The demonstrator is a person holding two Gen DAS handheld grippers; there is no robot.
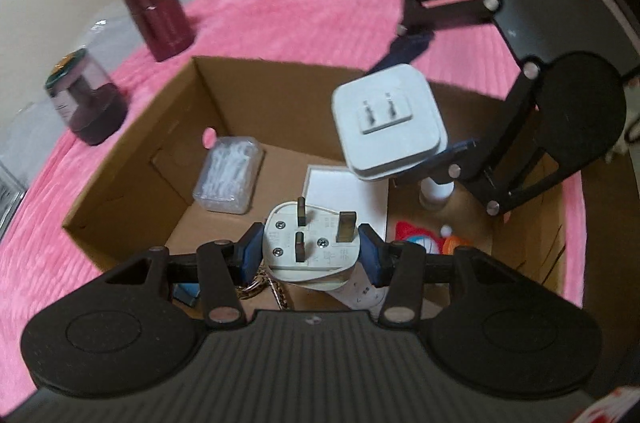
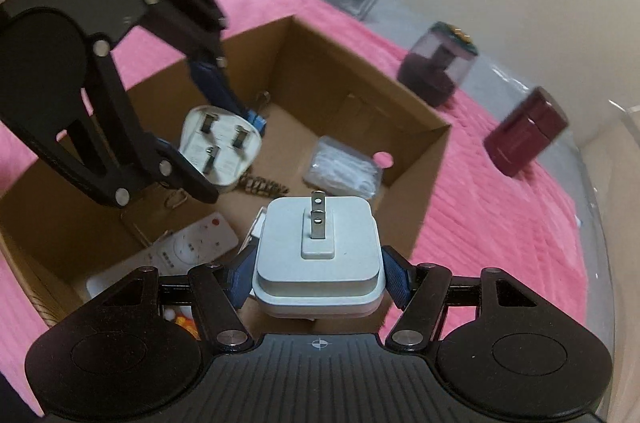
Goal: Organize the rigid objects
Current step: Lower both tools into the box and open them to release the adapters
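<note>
My left gripper (image 1: 310, 249) is shut on a white three-pin plug (image 1: 308, 243), held above an open cardboard box (image 1: 132, 151). My right gripper (image 2: 318, 273) is shut on a white square two-pin charger (image 2: 318, 255), also above the box (image 2: 416, 139). Each gripper shows in the other's view: the charger (image 1: 386, 125) at upper right of the left wrist view, the plug (image 2: 218, 147) at left of the right wrist view. Both items hang over the box's inside, apart from each other.
In the box lie a clear case of white picks (image 1: 228, 175), a white flat card (image 1: 344, 191), a remote (image 2: 188, 247), a chain (image 2: 264, 187) and a small colourful toy (image 1: 424, 239). Two dark red jars (image 1: 158, 13) (image 1: 86, 99) stand on the pink rug (image 1: 280, 15).
</note>
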